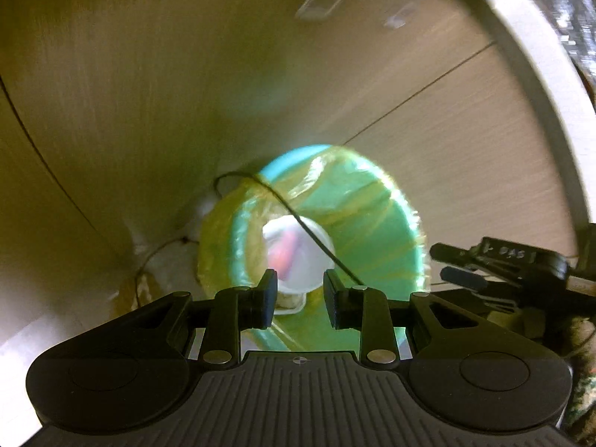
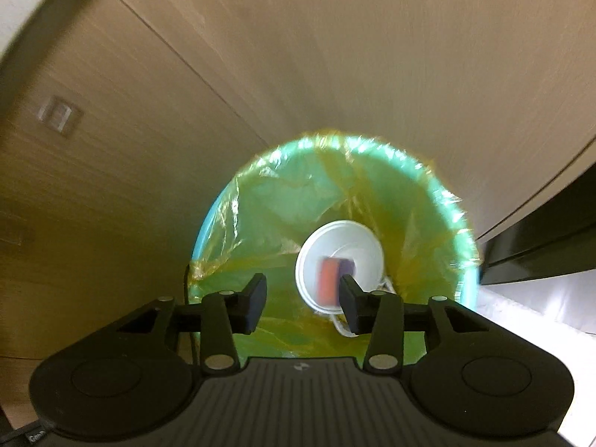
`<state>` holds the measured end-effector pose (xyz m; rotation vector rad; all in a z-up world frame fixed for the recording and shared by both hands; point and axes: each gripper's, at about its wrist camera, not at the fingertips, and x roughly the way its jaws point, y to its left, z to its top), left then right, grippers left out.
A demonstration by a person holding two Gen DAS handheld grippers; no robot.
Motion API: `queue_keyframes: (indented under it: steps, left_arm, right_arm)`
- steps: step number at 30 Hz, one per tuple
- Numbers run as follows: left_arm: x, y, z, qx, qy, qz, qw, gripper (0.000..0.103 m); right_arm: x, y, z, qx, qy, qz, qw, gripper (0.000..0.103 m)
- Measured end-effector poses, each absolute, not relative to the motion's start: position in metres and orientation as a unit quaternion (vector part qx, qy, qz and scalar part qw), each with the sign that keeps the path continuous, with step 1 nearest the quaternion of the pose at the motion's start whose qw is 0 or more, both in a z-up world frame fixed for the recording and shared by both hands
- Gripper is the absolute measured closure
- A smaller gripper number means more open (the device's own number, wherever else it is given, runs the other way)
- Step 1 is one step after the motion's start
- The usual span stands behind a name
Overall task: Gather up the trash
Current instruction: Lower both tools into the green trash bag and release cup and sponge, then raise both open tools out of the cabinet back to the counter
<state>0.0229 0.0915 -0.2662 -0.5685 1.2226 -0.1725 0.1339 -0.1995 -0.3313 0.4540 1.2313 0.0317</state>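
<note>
The round turquoise trash bin lined with a yellow plastic bag point(image 2: 335, 201) already holds a white paper cup point(image 2: 337, 260); both the left gripper point(image 1: 300, 298) and right gripper point(image 2: 303, 300) hang above it with jaws apart and empty, and the thin black cable point(image 1: 298, 219) across its rim could snag and tip it.

Left gripper point(image 1: 300, 298) angled steeply downward, jaws parted, nothing between the pads. Right gripper point(image 2: 303, 303) likewise pitched downward, jaws parted wider, pads clear and empty. Also visible at the left view's right edge.
</note>
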Motion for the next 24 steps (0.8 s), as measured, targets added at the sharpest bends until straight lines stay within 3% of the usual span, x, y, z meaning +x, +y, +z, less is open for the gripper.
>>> queue_keyframes:
  steps: [8, 17, 24]
  left_arm:
    - [0.03, 0.082, -0.164, -0.259, 0.532, -0.167, 0.789, 0.073]
    - [0.074, 0.169, -0.021, -0.23, 0.365, -0.09, 0.898, 0.073]
    - [0.105, 0.257, -0.01, -0.297, 0.291, 0.038, 0.909, 0.073]
  right_arm:
    - [0.118, -0.186, -0.261, 0.135, 0.568, -0.02, 0.811, 0.06]
    - [0.149, -0.134, -0.123, 0.192, 0.435, 0.078, 0.876, 0.06]
    - [0.204, -0.057, -0.012, 0.121, 0.334, 0.157, 0.922, 0.056]
